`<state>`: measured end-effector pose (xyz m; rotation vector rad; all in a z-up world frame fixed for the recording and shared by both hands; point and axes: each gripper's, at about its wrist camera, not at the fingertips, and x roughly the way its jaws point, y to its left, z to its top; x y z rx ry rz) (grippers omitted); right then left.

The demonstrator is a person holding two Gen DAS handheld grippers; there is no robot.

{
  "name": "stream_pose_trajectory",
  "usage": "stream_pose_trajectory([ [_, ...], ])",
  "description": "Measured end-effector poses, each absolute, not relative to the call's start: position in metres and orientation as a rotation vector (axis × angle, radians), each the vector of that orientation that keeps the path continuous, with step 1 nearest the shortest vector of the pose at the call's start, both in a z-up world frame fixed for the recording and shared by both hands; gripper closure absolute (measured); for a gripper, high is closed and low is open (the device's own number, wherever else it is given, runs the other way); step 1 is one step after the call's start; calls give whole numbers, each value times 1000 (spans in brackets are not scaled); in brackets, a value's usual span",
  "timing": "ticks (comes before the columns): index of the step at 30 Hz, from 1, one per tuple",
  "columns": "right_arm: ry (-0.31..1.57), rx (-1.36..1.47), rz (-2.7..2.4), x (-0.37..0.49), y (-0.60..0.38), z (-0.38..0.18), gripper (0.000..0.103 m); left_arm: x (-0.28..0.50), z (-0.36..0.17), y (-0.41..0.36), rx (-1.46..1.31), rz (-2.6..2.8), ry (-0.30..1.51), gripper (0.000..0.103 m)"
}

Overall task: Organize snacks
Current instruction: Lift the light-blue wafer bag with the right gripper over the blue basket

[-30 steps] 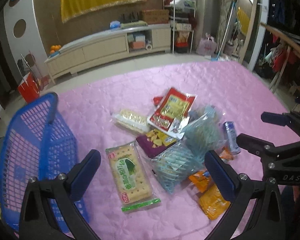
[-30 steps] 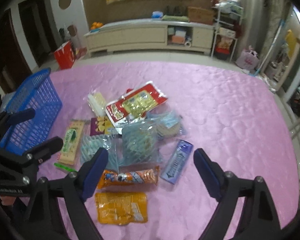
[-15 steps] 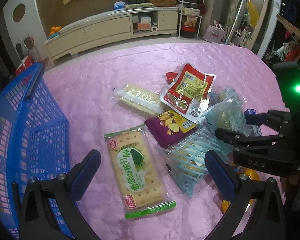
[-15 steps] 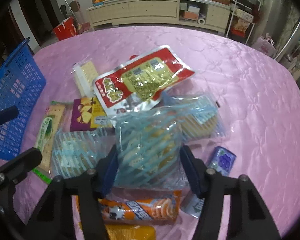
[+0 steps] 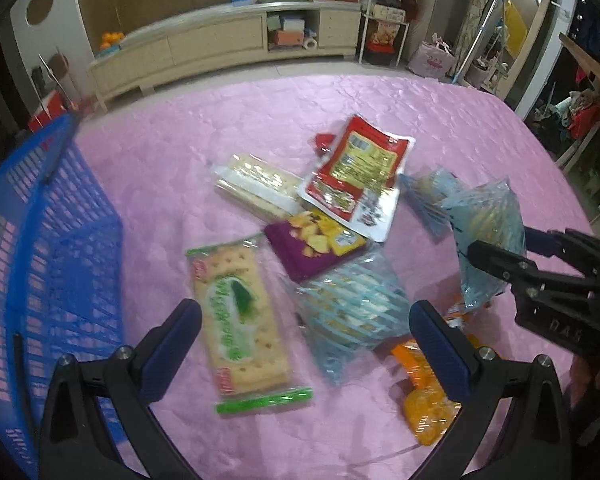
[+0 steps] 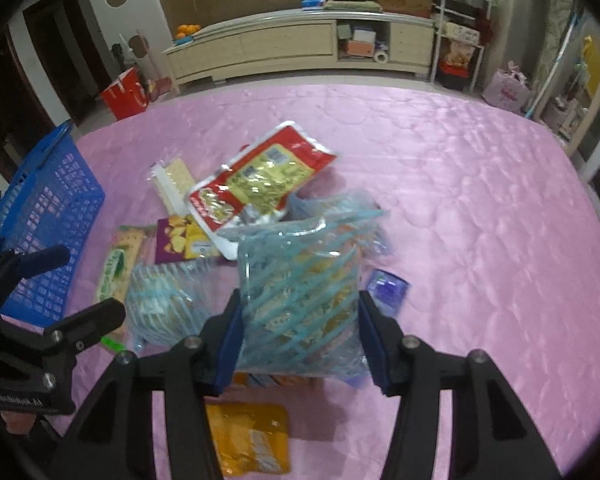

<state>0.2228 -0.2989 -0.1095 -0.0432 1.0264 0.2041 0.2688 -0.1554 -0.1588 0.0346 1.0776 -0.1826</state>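
The task is only at its start. The basket (image 5: 40, 264) looks empty as far as its visible part shows, and nearly all snacks lie in one heap on the pink tabletop (image 6: 480, 200), to the right of the basket. The right gripper (image 6: 298, 320) has its fingers pressed on both sides of a blue striped bag (image 6: 296, 276), which is raised a little off the heap; this is the first snack on its way. The left gripper (image 5: 304, 348) hangs with fingers wide and empty over the cracker pack (image 5: 236, 312), just beside the basket. The red pouch (image 5: 360, 172), the purple pack (image 5: 312, 248), the orange packs (image 5: 428, 404) and the other striped bags are not yet sorted.
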Motion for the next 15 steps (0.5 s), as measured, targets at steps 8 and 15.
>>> stream_pose_trajectory([
  [8, 1030, -52, 199, 223, -306, -110, 45, 291, -188, -172, -18, -172, 1188, 0],
  [15, 1046, -56, 168, 225, -311, -119, 45, 311, -206, -180, -45, -179, 1241, 4],
])
